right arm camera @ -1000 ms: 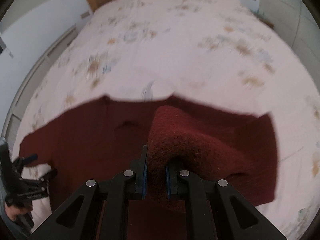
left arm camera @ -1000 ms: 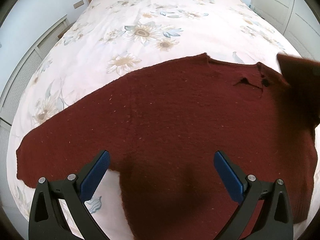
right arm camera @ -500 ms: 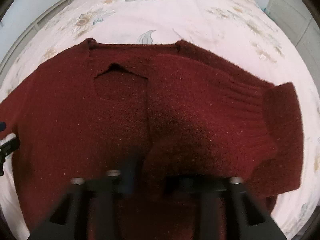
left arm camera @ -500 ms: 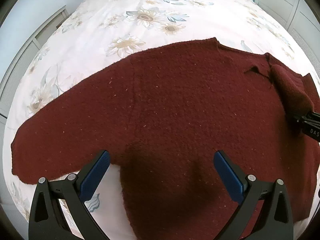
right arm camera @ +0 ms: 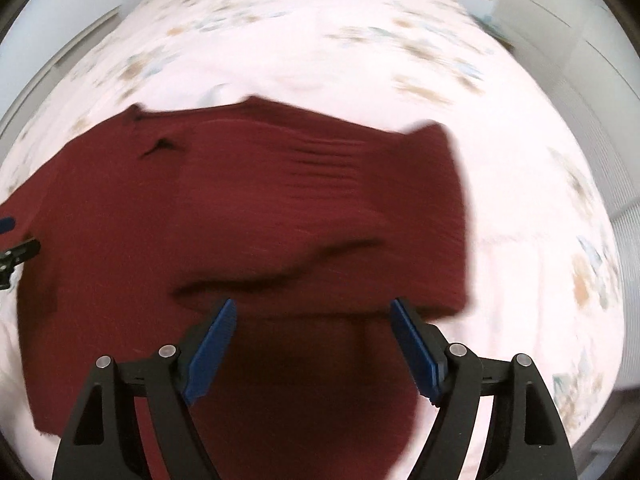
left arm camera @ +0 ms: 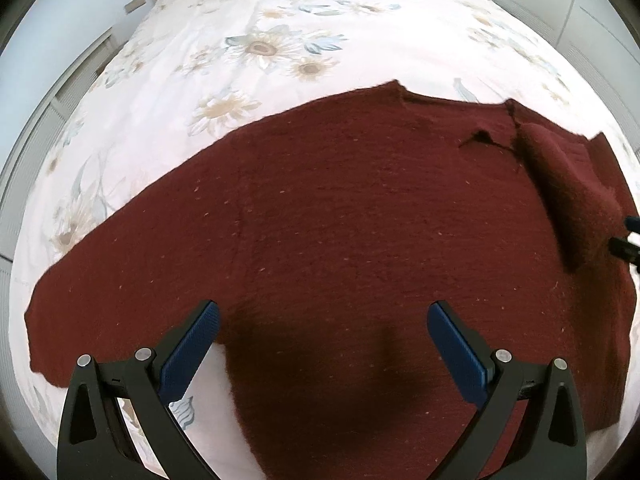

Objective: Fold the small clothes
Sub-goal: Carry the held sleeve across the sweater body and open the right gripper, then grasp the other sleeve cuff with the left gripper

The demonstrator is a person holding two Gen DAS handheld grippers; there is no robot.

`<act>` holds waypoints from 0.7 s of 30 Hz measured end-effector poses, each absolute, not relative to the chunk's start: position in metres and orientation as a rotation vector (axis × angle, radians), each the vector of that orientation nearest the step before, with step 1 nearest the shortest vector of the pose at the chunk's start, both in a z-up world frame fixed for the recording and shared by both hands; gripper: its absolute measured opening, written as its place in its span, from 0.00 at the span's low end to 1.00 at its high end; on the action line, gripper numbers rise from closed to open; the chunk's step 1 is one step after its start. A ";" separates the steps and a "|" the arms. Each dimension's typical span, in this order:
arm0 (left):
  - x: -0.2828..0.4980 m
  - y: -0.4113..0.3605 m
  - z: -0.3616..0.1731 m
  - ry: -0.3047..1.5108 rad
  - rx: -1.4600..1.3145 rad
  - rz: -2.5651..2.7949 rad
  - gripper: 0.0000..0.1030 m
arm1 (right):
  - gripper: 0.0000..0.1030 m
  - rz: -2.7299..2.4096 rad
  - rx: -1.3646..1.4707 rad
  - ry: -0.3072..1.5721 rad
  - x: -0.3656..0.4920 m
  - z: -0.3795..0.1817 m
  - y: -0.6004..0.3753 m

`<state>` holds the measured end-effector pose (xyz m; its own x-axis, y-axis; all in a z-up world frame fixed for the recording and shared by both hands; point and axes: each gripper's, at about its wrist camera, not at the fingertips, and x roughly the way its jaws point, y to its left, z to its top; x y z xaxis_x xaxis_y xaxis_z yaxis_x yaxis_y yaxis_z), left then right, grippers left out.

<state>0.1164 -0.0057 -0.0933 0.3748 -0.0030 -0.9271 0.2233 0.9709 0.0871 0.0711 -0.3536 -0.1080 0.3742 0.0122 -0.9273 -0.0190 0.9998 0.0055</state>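
Two grippers above a maroon sweater [left arm camera: 340, 216] on the bed [left arm camera: 280, 32]. Left gripper [left arm camera: 322, 344] released, empty. Right gripper [right arm camera: 312, 344] opening, nothing between.

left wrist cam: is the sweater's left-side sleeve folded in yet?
No: that sleeve lies spread flat across the bedspread, while only the other sleeve is folded over the sweater.

Right wrist view smeared by motion: sweater [right arm camera: 280, 200] knit and bedspread [right arm camera: 360, 48] flowers unreadable. Left gripper [right arm camera: 12, 240] cut off at 9 o'clock edge there; its jaws not readable in that view. In left wrist view, right gripper [left arm camera: 628, 236] clipped at 3 o'clock, and sweater hem runs off frame at 6 o'clock.
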 end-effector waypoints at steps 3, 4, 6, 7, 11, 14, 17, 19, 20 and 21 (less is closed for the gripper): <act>0.119 -0.021 -0.094 1.174 0.235 -0.174 0.99 | 0.78 -0.068 0.031 1.199 0.062 -0.115 -0.391; 0.120 -0.028 -0.093 1.171 0.235 -0.195 0.99 | 0.78 -0.094 0.049 1.205 0.059 -0.119 -0.404; 0.122 -0.046 -0.091 1.161 0.243 -0.238 0.99 | 0.78 -0.125 0.078 1.209 0.053 -0.125 -0.422; 0.122 -0.053 -0.090 1.156 0.250 -0.253 0.99 | 0.78 -0.139 0.094 1.212 0.051 -0.128 -0.430; 0.125 -0.098 -0.084 1.122 0.306 -0.336 0.99 | 0.78 -0.167 0.144 1.220 0.044 -0.138 -0.452; 0.124 -0.136 -0.081 1.096 0.367 -0.407 0.99 | 0.78 -0.170 0.159 1.220 0.049 -0.144 -0.447; 0.122 -0.173 -0.081 1.064 0.428 -0.468 0.99 | 0.78 -0.175 0.161 1.223 0.048 -0.147 -0.443; 0.122 -0.198 -0.083 1.059 0.467 -0.492 0.99 | 0.78 -0.178 0.166 1.228 0.052 -0.153 -0.446; 0.122 -0.210 -0.084 1.059 0.480 -0.499 0.99 | 0.78 -0.176 0.172 1.229 0.054 -0.155 -0.446; 0.123 -0.220 -0.086 1.060 0.491 -0.512 0.99 | 0.78 -0.174 0.179 1.230 0.053 -0.156 -0.447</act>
